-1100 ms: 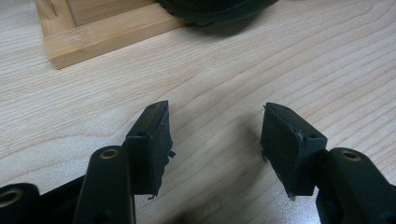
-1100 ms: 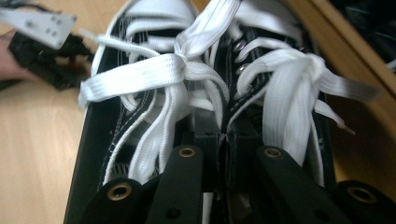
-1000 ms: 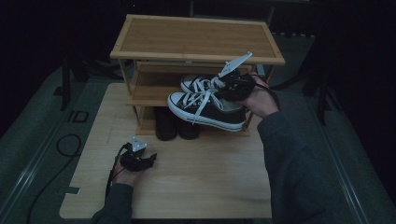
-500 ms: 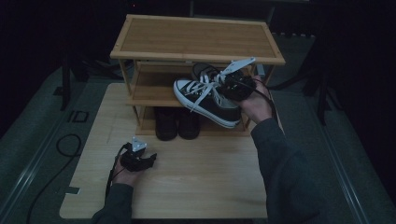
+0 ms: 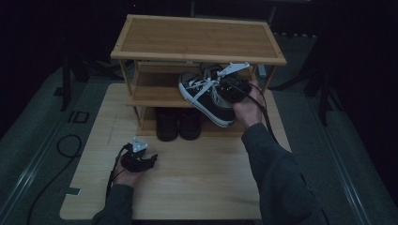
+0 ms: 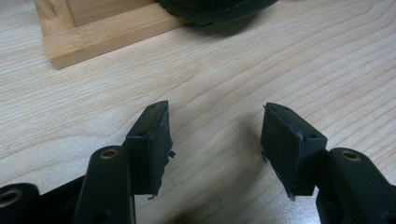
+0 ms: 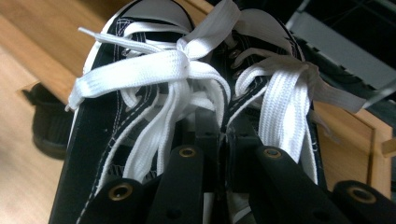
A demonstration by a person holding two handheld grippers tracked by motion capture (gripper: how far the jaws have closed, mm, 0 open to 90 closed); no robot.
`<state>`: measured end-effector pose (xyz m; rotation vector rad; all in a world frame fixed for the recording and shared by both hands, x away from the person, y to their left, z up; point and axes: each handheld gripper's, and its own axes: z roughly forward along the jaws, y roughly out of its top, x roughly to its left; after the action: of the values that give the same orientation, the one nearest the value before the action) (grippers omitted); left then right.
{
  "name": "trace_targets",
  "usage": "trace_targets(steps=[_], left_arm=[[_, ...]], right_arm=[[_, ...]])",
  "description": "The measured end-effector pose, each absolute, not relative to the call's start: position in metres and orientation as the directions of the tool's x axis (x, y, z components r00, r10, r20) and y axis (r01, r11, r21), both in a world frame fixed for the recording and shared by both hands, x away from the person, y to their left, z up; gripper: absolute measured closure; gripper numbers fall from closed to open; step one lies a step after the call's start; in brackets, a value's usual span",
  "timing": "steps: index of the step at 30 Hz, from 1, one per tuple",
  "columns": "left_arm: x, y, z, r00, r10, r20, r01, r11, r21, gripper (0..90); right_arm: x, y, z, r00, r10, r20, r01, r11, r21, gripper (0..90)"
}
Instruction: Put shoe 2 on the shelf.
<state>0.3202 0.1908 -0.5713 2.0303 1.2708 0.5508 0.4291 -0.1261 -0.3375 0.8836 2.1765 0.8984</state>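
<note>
Sneakers (image 5: 206, 96), a black pair with white laces and white soles, hang in the air at the right front of the shoe rack (image 5: 197, 40), level with its middle shelf, toes pointing toward the rack's left and slightly up. In the right gripper view the two sneakers (image 7: 187, 93) lie side by side, and their inner collar edges are pinched together between the jaws. Right hand-held gripper (image 5: 230, 89): clenched on the pair at those inner edges, with the person's right hand (image 5: 248, 108) behind it and the dark sleeve running down to the lower edge of the high view. White laces (image 7: 154, 70) are tied in bows and spill over both tongues. Shoe rack: a bamboo unit with three levels, standing at the far side of the table (image 5: 187, 187). Dark shoes (image 5: 178, 123) stand on its lowest level, below and to the left of the held pair. Left hand-held gripper (image 5: 138, 161): resting low on the table near its left front, well apart from the rack, jaws spread with nothing between them; bare wood grain lies between its pads (image 6: 149, 140) in the left gripper view.
</note>
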Motion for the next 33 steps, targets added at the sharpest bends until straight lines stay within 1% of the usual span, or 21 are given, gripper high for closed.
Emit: trace_targets(steps=[5,9,13,14,17,20,21,27,28,29,30,31,32,33], left_arm=[[0.32,0.191,-0.571,0.436,0.9,0.003,0.617,-0.301,0.727,42.9],[0.32,0.191,-0.571,0.436,0.9,0.003,0.616,-0.302,0.728,42.9],[0.32,0.191,-0.571,0.436,0.9,0.005,0.617,-0.303,0.727,42.9],[0.32,0.191,-0.571,0.435,0.9,0.004,0.617,-0.302,0.727,42.8],[0.32,0.191,-0.571,0.436,0.9,0.005,0.616,-0.303,0.727,42.9],[0.32,0.191,-0.571,0.438,0.899,0.005,0.616,-0.304,0.726,42.9],[0.32,0.191,-0.571,0.438,0.899,0.005,0.616,-0.304,0.726,42.8],[0.32,0.191,-0.571,0.437,0.899,0.006,0.617,-0.305,0.726,42.9],[0.32,0.191,-0.571,0.438,0.899,0.006,0.617,-0.305,0.726,42.9],[0.32,0.191,-0.571,0.438,0.899,0.006,0.617,-0.305,0.726,42.9],[0.32,0.191,-0.571,0.438,0.899,0.006,0.617,-0.305,0.726,42.9],[0.32,0.191,-0.571,0.438,0.899,0.006,0.617,-0.305,0.726,42.9],[0.32,0.191,-0.571,0.437,0.899,0.004,0.617,-0.303,0.726,42.9],[0.32,0.191,-0.571,0.437,0.899,0.004,0.617,-0.303,0.726,42.9]], right_arm=[[0.431,-0.124,-0.339,-0.526,0.809,-0.261,0.376,0.496,0.783,85.6],[0.432,-0.122,-0.339,-0.522,0.81,-0.267,0.389,0.504,0.771,84.4],[0.433,-0.123,-0.337,-0.549,0.793,-0.263,0.388,0.521,0.76,74.5],[0.433,-0.124,-0.337,-0.549,0.79,-0.273,0.385,0.528,0.757,70.8],[0.433,-0.126,-0.336,-0.553,0.782,-0.289,0.376,0.543,0.751,63.3],[0.433,-0.127,-0.334,-0.535,0.799,-0.276,0.381,0.52,0.765,55.9],[0.433,-0.128,-0.333,-0.53,0.803,-0.273,0.382,0.514,0.768,54.8],[0.43,-0.129,-0.33,-0.536,0.796,-0.28,0.38,0.524,0.762,55.0],[0.432,-0.132,-0.328,-0.549,0.799,-0.246,0.393,0.506,0.768,55.1],[0.432,-0.132,-0.328,-0.549,0.799,-0.246,0.393,0.506,0.768,55.1],[0.433,-0.137,-0.326,-0.562,0.799,-0.215,0.4,0.49,0.774,55.2],[0.433,-0.137,-0.326,-0.562,0.799,-0.215,0.4,0.49,0.774,55.2],[0.431,-0.141,-0.32,-0.576,0.791,-0.206,0.381,0.482,0.789,58.0],[0.431,-0.141,-0.32,-0.576,0.791,-0.206,0.381,0.482,0.789,58.0]])
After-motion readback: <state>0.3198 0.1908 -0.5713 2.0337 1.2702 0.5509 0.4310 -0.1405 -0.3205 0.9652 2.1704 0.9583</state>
